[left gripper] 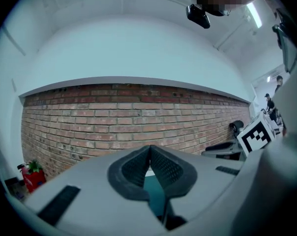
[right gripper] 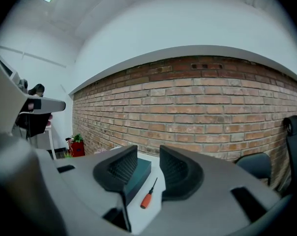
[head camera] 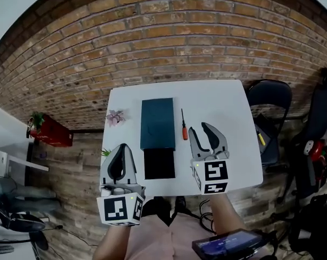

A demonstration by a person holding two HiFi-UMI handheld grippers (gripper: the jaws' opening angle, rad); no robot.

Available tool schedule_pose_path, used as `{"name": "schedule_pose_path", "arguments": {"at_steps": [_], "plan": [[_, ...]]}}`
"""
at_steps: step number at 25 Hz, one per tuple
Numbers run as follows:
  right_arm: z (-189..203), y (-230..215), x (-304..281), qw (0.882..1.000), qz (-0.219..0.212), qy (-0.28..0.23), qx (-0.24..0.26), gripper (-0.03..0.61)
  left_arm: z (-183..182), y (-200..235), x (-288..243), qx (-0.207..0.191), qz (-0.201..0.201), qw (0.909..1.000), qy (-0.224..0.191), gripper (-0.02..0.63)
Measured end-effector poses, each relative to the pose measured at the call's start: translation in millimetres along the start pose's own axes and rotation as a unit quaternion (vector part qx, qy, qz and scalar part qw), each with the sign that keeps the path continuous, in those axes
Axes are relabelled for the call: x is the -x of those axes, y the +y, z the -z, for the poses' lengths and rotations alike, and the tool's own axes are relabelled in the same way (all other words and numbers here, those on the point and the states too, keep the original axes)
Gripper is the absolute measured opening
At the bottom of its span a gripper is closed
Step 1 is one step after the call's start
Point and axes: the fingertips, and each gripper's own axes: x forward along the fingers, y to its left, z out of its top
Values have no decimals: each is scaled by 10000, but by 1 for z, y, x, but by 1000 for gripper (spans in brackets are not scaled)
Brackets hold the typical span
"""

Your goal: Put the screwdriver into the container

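A screwdriver point(head camera: 184, 127) with an orange handle and thin black shaft lies on the white table point(head camera: 228, 107), just right of a dark teal box point(head camera: 157, 123). A black open container point(head camera: 159, 163) adjoins the box's near end. My right gripper point(head camera: 198, 127) hovers close to the right of the screwdriver, open and empty. In the right gripper view the screwdriver point(right gripper: 147, 196) and teal box point(right gripper: 138, 173) lie ahead between the spread jaws of the right gripper point(right gripper: 148, 156). My left gripper point(head camera: 120, 146) is at the table's near left edge, shut on nothing. The left gripper point(left gripper: 149, 149) shows its tips touching.
A small pink flower point(head camera: 116, 117) lies on the table left of the box. A dark chair point(head camera: 269, 99) stands right of the table. A red object with a plant point(head camera: 48, 131) sits on the floor at left. A brick wall runs behind the table.
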Motion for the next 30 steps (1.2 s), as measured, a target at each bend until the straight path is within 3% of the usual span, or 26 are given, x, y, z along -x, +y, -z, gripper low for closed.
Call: {"name": "schedule_pose_path", "arguments": {"at_steps": [10, 18, 30], "plan": [[27, 3, -58, 9987, -69, 503, 57, 147, 21, 31, -48, 205, -78, 9996, 180, 12], [87, 1, -106, 9914, 21, 1309, -70, 148, 68, 53, -98, 368, 65, 9972, 653, 12], [183, 5, -125, 9711, 126, 2368, -264, 150, 122, 64, -133, 584, 275, 9905, 1212, 12]]}}
